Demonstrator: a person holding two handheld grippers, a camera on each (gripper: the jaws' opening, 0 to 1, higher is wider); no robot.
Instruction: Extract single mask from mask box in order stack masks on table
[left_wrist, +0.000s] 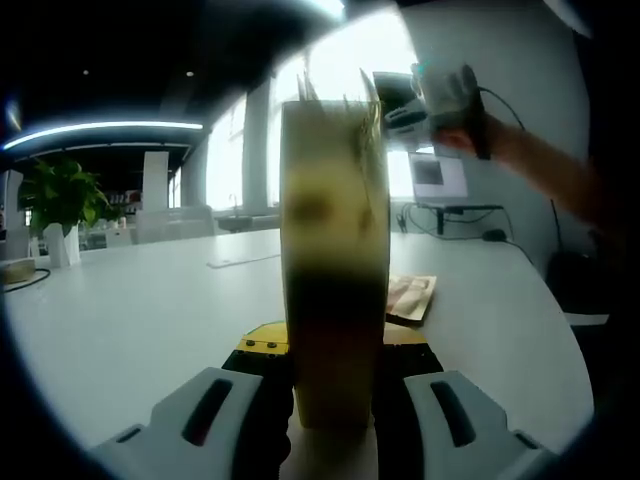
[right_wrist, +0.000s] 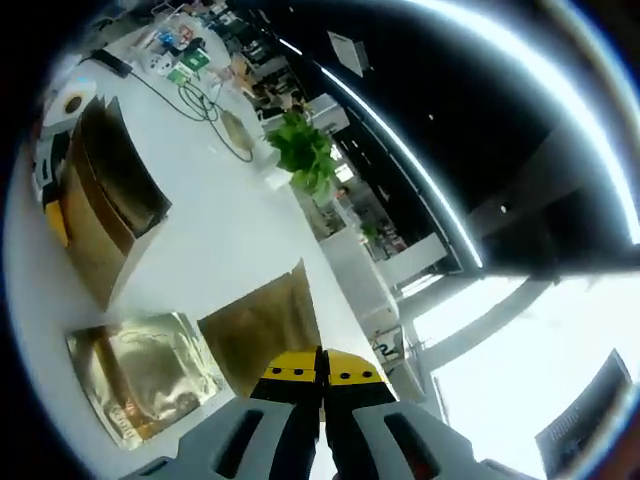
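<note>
In the left gripper view a tall yellow-brown mask box (left_wrist: 335, 250) stands upright on the white table (left_wrist: 130, 320), and my left gripper (left_wrist: 335, 352) is shut on its sides. Packet edges stick out of its open top. My right gripper (left_wrist: 440, 100), held by a hand, hangs above and to the right of the box. In the right gripper view my right gripper (right_wrist: 322, 370) is shut on the edge of a flat brown mask packet (right_wrist: 262, 325). Another golden packet (right_wrist: 150, 372) lies on the table below. The open box (right_wrist: 100, 215) is at the left.
A flat packet (left_wrist: 412, 297) lies on the table right of the box. A potted plant (left_wrist: 58, 195) stands at the far left. A monitor (left_wrist: 437, 178) and cables sit at the back right. Cables and small items (right_wrist: 185, 70) lie beyond the box.
</note>
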